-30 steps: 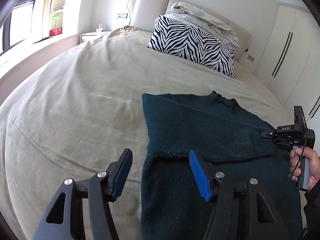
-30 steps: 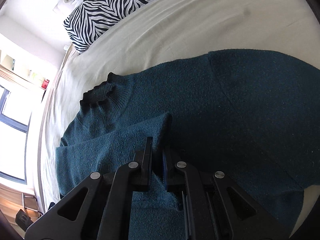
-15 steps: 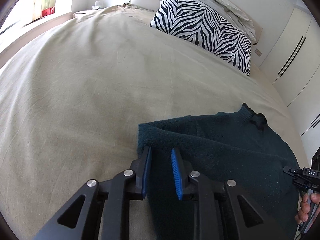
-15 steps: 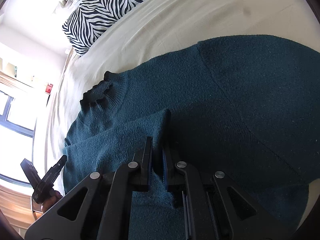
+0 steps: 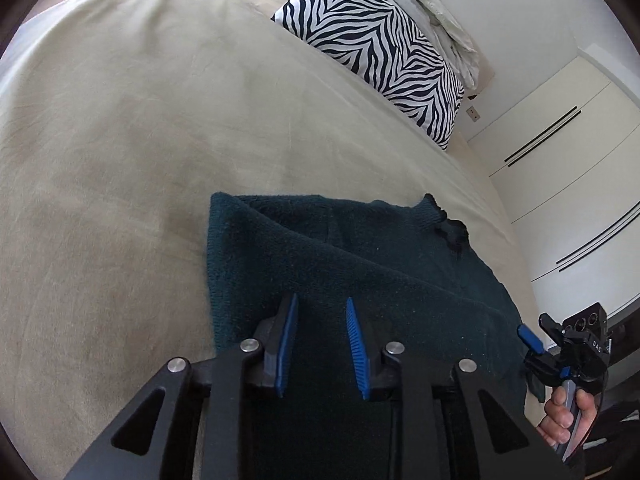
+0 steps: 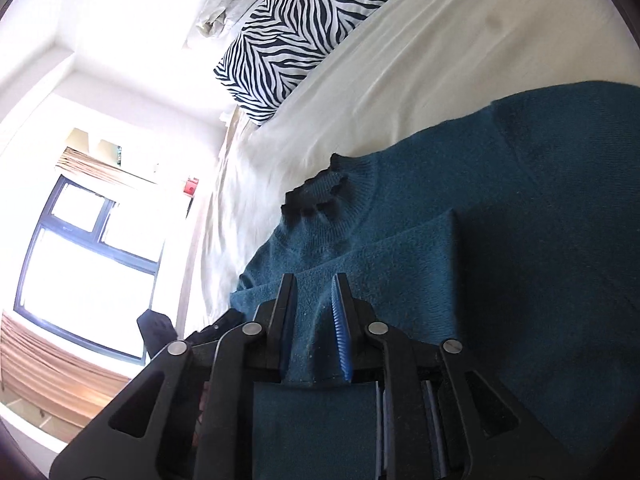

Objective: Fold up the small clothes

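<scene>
The soft dark-teal knitted sweater point(image 6: 500, 208) lay half folded, lower right. Both grippers, left gripper point(image 5: 321, 306) and right gripper point(image 6: 314, 282), were opening, cloth loose between their jaws.

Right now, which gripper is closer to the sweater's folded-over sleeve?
Right. The right gripper straddles the folded-over sleeve, jaws opening around its knit. The left gripper sits over the sweater's opposite side edge, jaws opening, fabric between them.

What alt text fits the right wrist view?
The right gripper, its jaws opening, straddles a folded-over sleeve of the dark teal knitted sweater, which lies on a pale beige bedsheet. Beyond the sweater's frilled collar, a black-and-white zebra-striped pillow sits at the head of the bed, with a bright window on the left.
</scene>
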Action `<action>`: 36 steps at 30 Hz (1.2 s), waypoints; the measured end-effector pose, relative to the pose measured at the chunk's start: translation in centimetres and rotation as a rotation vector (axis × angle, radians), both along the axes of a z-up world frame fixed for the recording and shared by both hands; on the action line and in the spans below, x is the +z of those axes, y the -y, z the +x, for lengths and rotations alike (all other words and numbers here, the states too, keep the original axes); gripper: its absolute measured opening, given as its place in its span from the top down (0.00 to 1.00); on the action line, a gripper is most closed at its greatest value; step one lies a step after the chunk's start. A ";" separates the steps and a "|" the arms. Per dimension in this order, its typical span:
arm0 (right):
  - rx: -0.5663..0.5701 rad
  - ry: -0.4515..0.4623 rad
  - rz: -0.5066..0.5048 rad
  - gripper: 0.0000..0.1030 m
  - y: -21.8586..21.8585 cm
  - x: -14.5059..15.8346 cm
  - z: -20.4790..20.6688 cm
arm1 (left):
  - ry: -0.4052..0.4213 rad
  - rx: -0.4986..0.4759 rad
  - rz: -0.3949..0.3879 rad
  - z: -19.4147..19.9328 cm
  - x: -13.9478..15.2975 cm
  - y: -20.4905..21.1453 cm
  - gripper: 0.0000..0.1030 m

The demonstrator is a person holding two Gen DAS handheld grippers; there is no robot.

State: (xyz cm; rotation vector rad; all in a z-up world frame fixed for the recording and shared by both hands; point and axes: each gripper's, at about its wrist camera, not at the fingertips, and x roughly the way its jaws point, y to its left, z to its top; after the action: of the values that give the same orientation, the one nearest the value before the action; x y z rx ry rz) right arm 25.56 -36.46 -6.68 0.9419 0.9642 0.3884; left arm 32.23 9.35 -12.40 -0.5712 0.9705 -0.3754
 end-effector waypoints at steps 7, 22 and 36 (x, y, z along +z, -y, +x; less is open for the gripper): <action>-0.059 -0.003 0.099 0.39 1.0 -3.6 -2.4 | 0.039 -0.027 0.016 -4.3 1.4 0.1 0.58; -0.660 -0.061 0.036 0.38 20.4 -1.5 -24.5 | 0.041 -0.090 0.013 -17.1 4.8 4.7 0.35; -0.996 -0.051 0.052 0.61 34.5 -4.1 -29.4 | -0.075 -0.149 -0.068 -18.0 2.8 11.7 0.33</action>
State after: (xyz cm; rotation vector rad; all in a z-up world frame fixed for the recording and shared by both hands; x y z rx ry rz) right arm -3.88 -70.92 -10.78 1.3530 0.4328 -0.4566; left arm 14.24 -2.34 -9.62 -0.5797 1.0793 -0.5242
